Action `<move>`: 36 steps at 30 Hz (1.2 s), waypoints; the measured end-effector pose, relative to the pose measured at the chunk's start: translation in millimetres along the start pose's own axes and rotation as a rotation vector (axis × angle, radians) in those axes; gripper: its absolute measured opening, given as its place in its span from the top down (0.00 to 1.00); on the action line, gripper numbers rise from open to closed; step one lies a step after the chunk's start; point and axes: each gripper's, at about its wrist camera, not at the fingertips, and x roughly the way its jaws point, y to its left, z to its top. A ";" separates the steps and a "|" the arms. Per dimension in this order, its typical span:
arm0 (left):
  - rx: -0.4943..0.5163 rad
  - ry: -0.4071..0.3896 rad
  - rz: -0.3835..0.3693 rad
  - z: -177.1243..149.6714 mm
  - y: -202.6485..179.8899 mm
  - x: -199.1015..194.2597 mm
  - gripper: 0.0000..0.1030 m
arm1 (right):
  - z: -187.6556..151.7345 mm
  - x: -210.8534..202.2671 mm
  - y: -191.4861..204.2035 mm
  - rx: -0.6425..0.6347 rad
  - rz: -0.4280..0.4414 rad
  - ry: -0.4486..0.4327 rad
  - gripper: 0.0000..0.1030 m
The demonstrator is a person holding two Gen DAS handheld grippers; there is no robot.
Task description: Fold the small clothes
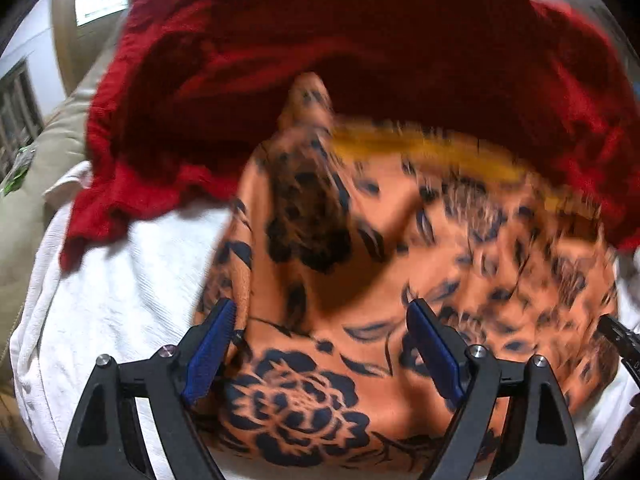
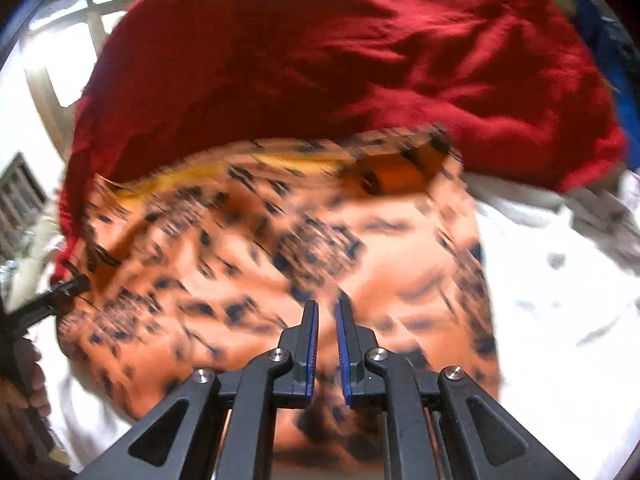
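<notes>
From the left wrist camera, the left gripper point(image 1: 322, 318) has its two black fingers with blue ribbed pads point(image 1: 208, 350) spread wide above an orange cloth printed with dark navy flowers and leaves point(image 1: 360, 264). Nothing is pinched between the pads; the cloth lies under the gap, and whether the left pad brushes its edge I cannot tell. The patterned cloth rests on a white textured sheet point(image 1: 120, 304) that covers the surface, with a raised fold near its middle and a strip of yellow lining point(image 1: 420, 148) along its far edge. Behind it, partly lying over that far edge, is a large rumpled dark red knitted garment point(image 1: 320, 40). At the right rim the black tip of the right gripper point(image 1: 620, 338) shows by the cloth's right edge. A beige cushion point(image 1: 44, 168) sits at the far left.

From the right wrist camera, the picture is smeared by motion. The right gripper point(image 2: 327, 318) has its blue-padded fingers pressed nearly together, with only a narrow slit between them and seemingly no cloth in it. The orange floral cloth point(image 2: 260, 248) spreads below and ahead, its yellow band point(image 2: 224, 168) against the red garment point(image 2: 360, 60). White sheet point(image 2: 560, 300) lies to the right. The left gripper's black finger point(image 2: 66, 286) points in at the cloth's left edge, a hand point(image 2: 24, 380) behind it.
</notes>
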 end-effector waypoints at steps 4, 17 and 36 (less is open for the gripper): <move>0.075 0.010 0.102 -3.7 -14.1 15.0 0.15 | -18.9 15.3 -7.7 -0.020 0.007 -0.006 0.88; 0.117 -0.278 0.078 -19.2 -46.7 -95.2 0.15 | -9.3 -121.1 5.8 -0.036 0.122 -0.524 0.88; 0.120 -0.314 0.067 -24.9 -55.2 -110.5 0.15 | -13.4 -70.7 31.7 -0.084 0.071 -0.322 0.88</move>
